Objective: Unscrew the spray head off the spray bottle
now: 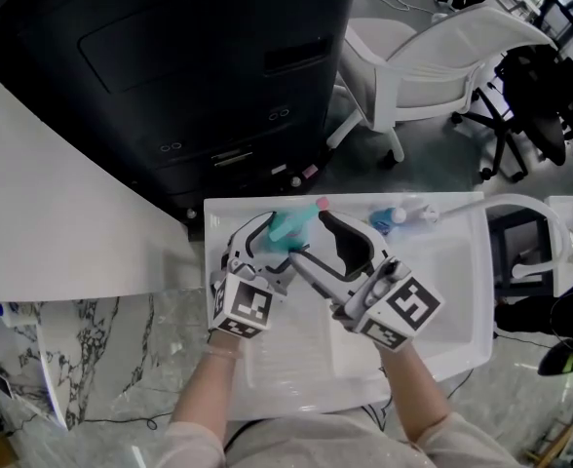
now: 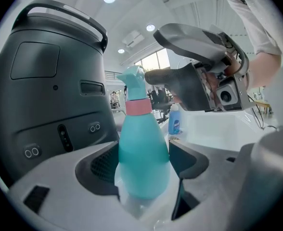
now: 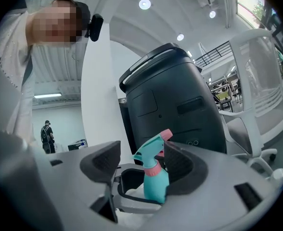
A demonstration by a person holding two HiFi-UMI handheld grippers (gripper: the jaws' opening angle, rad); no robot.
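A teal spray bottle (image 1: 288, 227) with a pink collar (image 2: 137, 107) and a pink nozzle tip stands at the back of a white tray (image 1: 462, 300). My left gripper (image 2: 144, 167) is shut on the bottle's body (image 2: 142, 153), one pad on each side low down. My right gripper (image 3: 141, 162) comes at the bottle from the right at the height of the spray head (image 3: 153, 155). Its jaws stand open on either side of the head; the right pad is close to it, the left pad well clear. In the head view my two grippers (image 1: 272, 240) (image 1: 308, 236) meet at the bottle.
A large black machine (image 1: 170, 66) stands right behind the tray. A small blue bottle (image 1: 389, 217) lies at the tray's back right beside a white spray part. A white chair (image 1: 433, 57) and a black office chair (image 1: 530, 96) stand beyond.
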